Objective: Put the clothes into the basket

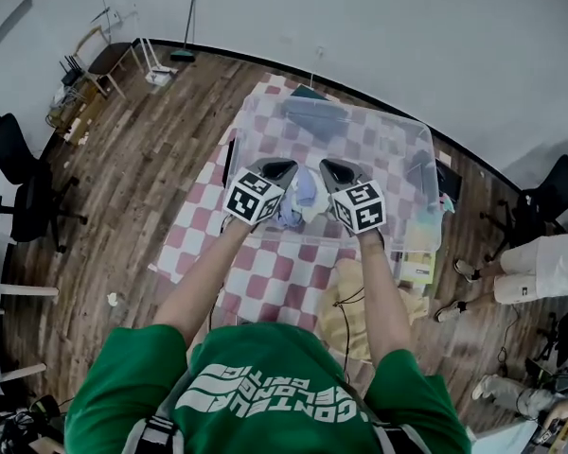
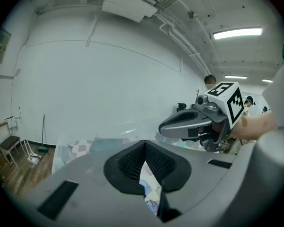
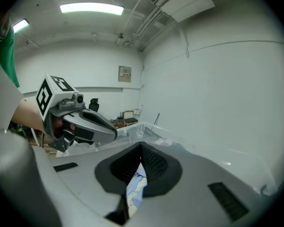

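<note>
A light blue and white patterned garment hangs bunched between my two grippers, above the near edge of the clear plastic basket on the checkered table. My left gripper is shut on the cloth's left side and my right gripper on its right side. In the left gripper view the jaws are pressed together with a strip of cloth pinched in the seam, and the right gripper shows close by. The right gripper view shows the same: jaws together on the cloth, the left gripper beside it.
The red and white checkered tablecloth lies under the basket. Papers sit at the basket's right. A yellow cloth lies on the floor by the table. Black office chairs stand at left and right; a person's legs are at right.
</note>
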Motion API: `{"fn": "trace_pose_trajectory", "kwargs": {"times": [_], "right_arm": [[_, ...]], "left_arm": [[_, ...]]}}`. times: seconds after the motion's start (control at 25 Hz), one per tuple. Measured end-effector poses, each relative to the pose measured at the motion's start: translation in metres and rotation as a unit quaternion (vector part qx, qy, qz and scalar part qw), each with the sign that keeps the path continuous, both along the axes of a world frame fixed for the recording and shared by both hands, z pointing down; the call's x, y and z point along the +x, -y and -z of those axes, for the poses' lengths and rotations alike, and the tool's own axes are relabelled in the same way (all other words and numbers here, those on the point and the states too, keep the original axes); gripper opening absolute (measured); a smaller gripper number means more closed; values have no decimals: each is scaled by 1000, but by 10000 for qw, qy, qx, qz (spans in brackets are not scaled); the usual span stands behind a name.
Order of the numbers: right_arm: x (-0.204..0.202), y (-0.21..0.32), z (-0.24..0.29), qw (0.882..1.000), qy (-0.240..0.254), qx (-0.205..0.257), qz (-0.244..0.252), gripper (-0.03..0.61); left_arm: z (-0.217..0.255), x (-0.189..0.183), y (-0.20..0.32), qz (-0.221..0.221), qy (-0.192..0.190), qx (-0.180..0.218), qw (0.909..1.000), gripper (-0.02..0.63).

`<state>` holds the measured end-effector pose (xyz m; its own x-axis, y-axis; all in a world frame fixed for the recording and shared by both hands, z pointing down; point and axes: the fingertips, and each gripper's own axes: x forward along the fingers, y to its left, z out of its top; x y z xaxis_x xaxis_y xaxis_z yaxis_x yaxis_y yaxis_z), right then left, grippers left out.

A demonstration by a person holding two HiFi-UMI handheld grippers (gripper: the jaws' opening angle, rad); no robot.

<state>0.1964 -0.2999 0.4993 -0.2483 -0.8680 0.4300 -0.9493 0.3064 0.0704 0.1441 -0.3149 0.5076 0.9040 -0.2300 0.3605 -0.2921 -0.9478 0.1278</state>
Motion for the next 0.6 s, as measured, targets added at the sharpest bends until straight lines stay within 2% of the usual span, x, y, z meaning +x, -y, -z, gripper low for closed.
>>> {"fn": "trace_pose_trajectory", "kwargs": {"times": [0.24, 0.6], "right_arm": [[-33, -46, 38, 9993, 24, 372, 49, 9], [-82, -123, 54, 9981, 100, 611, -47, 9]], "left_arm": [[37, -28, -38, -75, -428, 185, 9989, 3], [51, -80, -106, -165, -697, 262, 9971, 3]]}}
